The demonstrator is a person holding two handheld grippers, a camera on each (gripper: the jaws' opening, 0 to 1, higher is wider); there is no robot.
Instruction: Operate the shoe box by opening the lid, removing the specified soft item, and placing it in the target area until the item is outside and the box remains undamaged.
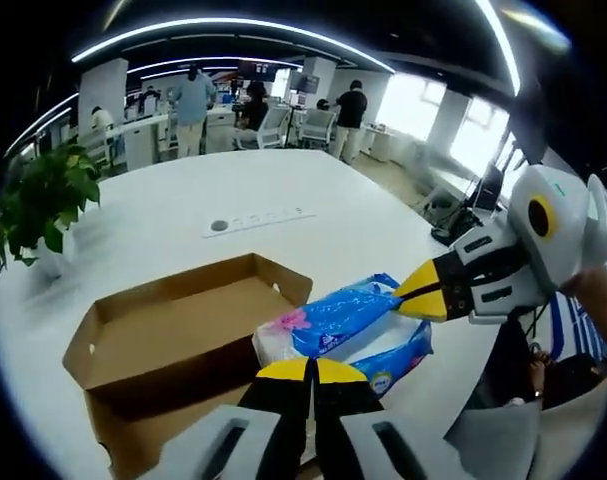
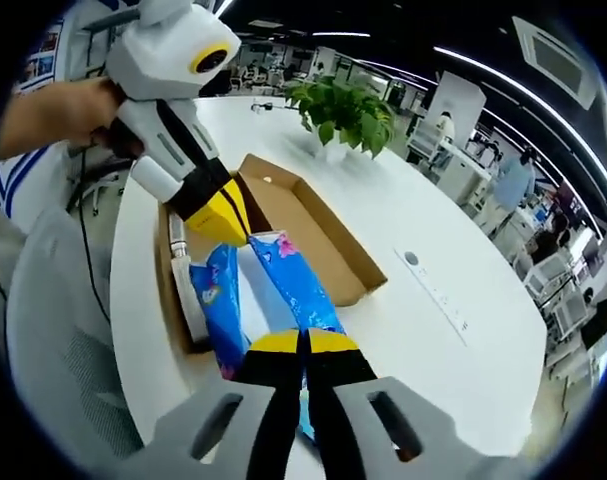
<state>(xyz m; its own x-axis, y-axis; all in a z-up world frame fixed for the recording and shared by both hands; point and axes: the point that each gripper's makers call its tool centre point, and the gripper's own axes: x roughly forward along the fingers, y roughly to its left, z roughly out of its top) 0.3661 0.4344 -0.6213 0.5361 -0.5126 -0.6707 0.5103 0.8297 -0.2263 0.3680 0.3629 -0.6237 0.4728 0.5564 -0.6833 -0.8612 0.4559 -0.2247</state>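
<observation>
The box [image 1: 183, 330] lies open on the white surface [image 1: 283, 190], so the lid step looks done. The right gripper [image 1: 423, 290] has its fingers clamped on a blue pack [image 1: 333, 320], which appears raised at the box's edge; a second pack [image 2: 215, 300] sits beside it. The left gripper [image 1: 311, 372] has its fingers together, holding nothing visible. Left to do: carry the pack clear and set it down.

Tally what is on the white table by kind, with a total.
Cardboard shoe box: 1
Blue tissue packs: 2
Potted plant: 1
Hand-held grippers, left and right: 2
Total: 6
</observation>
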